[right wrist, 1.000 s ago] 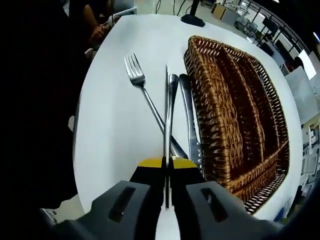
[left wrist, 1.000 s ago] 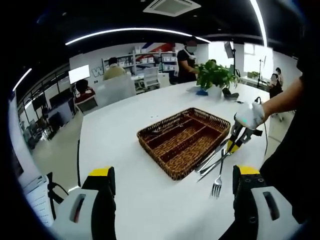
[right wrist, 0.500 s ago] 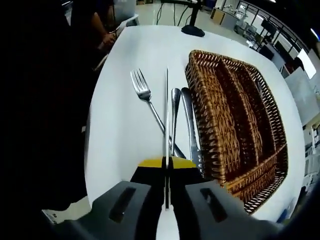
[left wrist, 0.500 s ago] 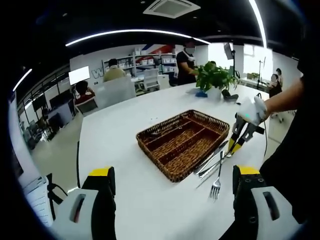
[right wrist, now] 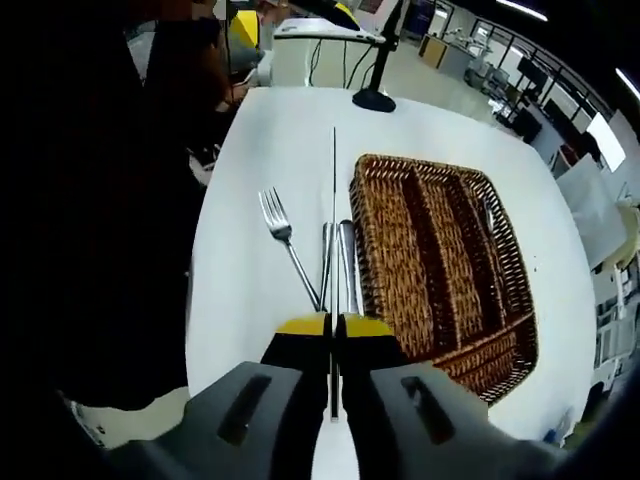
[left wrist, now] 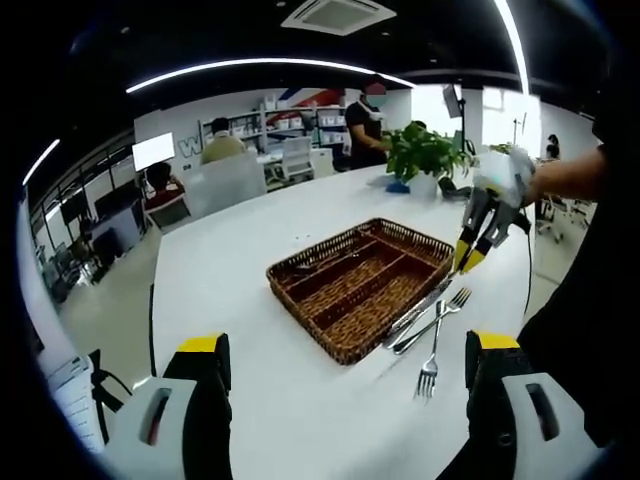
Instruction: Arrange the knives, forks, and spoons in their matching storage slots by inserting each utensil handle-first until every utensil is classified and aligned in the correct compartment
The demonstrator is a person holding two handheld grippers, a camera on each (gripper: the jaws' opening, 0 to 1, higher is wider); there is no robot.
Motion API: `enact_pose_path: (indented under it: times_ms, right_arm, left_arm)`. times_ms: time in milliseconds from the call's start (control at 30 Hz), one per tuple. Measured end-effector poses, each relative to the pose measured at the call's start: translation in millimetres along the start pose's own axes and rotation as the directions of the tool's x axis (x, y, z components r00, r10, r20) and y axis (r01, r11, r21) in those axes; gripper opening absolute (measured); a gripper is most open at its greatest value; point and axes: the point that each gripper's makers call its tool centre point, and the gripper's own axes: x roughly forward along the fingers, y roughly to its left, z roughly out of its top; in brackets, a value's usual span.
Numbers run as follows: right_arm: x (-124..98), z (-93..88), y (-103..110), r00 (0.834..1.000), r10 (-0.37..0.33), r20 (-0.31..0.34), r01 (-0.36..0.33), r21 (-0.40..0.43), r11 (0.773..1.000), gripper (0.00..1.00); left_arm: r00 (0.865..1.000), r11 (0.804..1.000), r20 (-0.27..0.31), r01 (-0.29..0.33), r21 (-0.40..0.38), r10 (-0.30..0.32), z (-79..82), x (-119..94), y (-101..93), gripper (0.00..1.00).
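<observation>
A brown wicker tray (left wrist: pixel 300 297) with long compartments sits on the white table (left wrist: pixel 230 270); something metal lies in its far slot. A fork (left wrist: pixel 431 352) and two more utensils (left wrist: pixel 412 322) lie beside the tray's right side. My left gripper (left wrist: pixel 350 348) hangs open near the table's edge, with nothing between its fingers. My right gripper (left wrist: pixel 468 258), in a gloved hand, hovers above the tray's right corner. In the right gripper view it (right wrist: pixel 333 322) is shut on a knife (right wrist: pixel 333 200) seen edge-on, above the fork (right wrist: pixel 283 235), the other utensils (right wrist: pixel 345 262) and the tray (right wrist: pixel 420 163).
A potted plant (left wrist: pixel 430 150) stands at the table's far end. A black stand base (right wrist: pixel 375 98) rests on the table beyond the tray. People sit and stand at desks behind. A person's dark clothing (right wrist: pixel 130 250) lines the table's edge.
My right gripper has risen from the table with the knife, away from the fork and other utensils, which stay put. The left gripper has hardly moved.
</observation>
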Motion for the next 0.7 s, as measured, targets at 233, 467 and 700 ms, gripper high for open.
enact_pose_path:
  times_ms: [233,467,700]
  right_arm:
    - [-22.5,14.9,-10.6,0.999,-0.038,-0.014,0.037,-0.058,0.998,0.00]
    - [-44.5,30.7,-19.1,0.997,-0.077,-0.005,0.076,-0.075,0.994,0.00]
    - [-52.5,37.0,-22.1,0.996,-0.088,-0.009,0.087,-0.091,0.992,0.00]
  left_arm:
    - [1.000,1.000,0.004,0.007,-0.002,-0.007,2.5,0.8,-3.2,0.99]
    - [1.000,1.000,0.013,0.008,0.000,-0.008,0.9,-2.0,-4.5,0.99]
    - [0.999,1.000,0.043,-0.016,-0.004,0.016,8.1,-3.6,6.4,0.99]
